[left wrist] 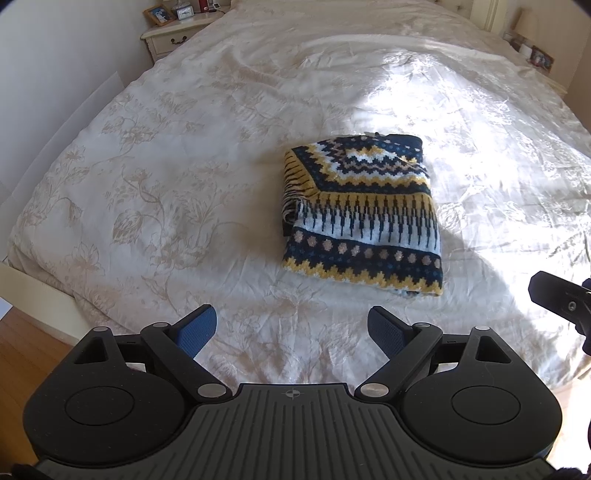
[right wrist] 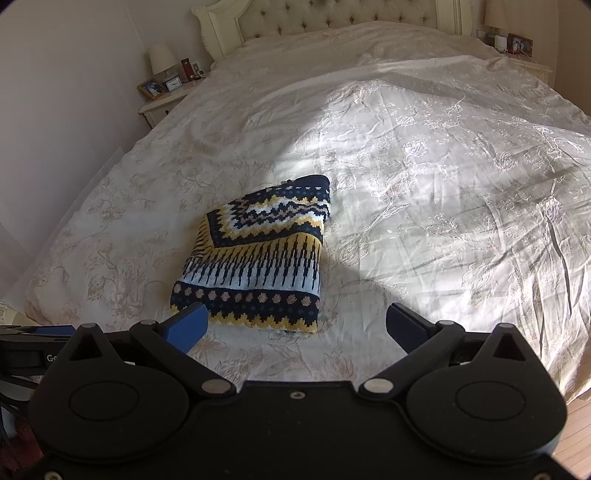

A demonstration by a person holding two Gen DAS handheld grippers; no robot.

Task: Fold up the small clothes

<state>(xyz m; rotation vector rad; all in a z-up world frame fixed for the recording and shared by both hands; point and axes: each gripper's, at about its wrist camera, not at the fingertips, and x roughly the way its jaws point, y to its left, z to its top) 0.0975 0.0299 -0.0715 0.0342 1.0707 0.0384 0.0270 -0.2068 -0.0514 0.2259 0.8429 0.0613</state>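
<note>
Folded sweater [left wrist: 364,216] on bedspread [left wrist: 184,184]; tufted headboard [right wrist: 332,18] only in right view

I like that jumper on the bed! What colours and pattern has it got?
The jumper has navy, yellow and white knitted bands of zigzags, dots and stripes, clearest in the left wrist view.

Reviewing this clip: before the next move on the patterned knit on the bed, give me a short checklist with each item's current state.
1. Left gripper open and empty: ok.
2. Right gripper open and empty: ok.
3. Patterned knit already folded into a compact rectangle: ok.
4. Knit lies flat on the bedspread, well inside the bed's edges: ok.
5. Left side of the fold tidy: not ok, a striped edge bulges out there.
6. Layers underneath aligned: cannot tell, hidden by the top layer.
</note>
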